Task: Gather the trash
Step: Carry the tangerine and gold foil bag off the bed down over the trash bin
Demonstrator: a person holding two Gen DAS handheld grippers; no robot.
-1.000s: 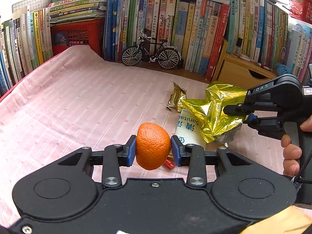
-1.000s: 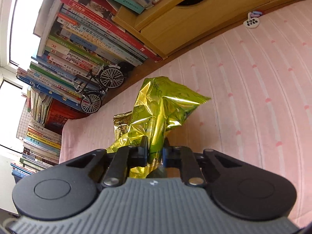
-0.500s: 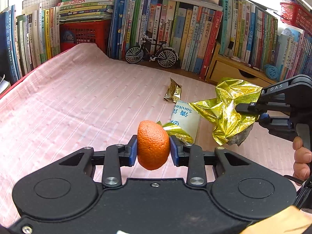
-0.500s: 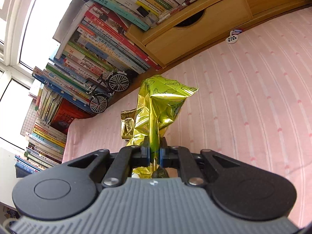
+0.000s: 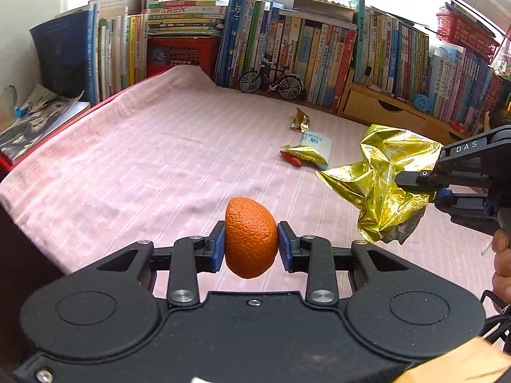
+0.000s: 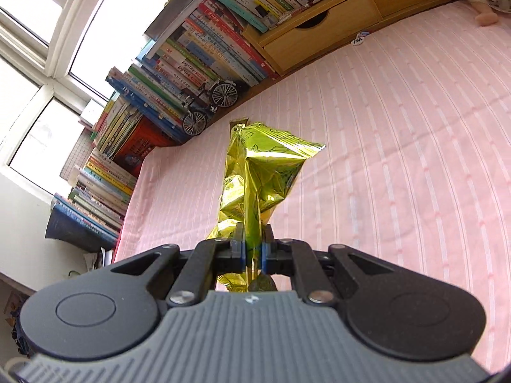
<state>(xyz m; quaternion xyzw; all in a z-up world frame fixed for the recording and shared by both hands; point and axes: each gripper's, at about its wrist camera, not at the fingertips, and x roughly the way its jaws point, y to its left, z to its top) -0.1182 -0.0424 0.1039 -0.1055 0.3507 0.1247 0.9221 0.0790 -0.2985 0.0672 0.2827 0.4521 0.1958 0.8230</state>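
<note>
From the left wrist camera: the left gripper (image 5: 251,246) was clamped on a piece of orange peel (image 5: 251,237), its blue pads pressed to either side, and held it clear of the pink striped bedspread (image 5: 134,166). At three o'clock in that view the right gripper (image 5: 404,180) was closed on a crumpled gold foil wrapper (image 5: 383,178), which hung above the cover with a grey scrap under its lower edge. A person's hand (image 5: 501,265) showed at the right edge, around four o'clock, on that tool's handle. Two pieces of litter were thus off the bed, but no bin or bag appeared in either view, so neither could be counted as disposed of. Work remained at one o'clock from the peel: a small gold wrapper (image 5: 300,123) lay farthest back, near a model bicycle (image 5: 271,79) standing before the row of books (image 5: 319,44); nearer lay a white packet (image 5: 314,142), and just beside it a yellow wrapper with a red end (image 5: 303,156).

From the right wrist camera: the right gripper (image 6: 253,253) was shut tight on the gold foil wrapper (image 6: 258,175), which stood up toward twelve o'clock from the jaws and hid most of what lay behind it. The tip of another wrapper (image 6: 239,123) peeked out above it. The bedspread (image 6: 399,159) from one to four o'clock carried no litter that could be made out. By this reckoning the pickup stood roughly two items up, at least three still lying on the cover.
</note>
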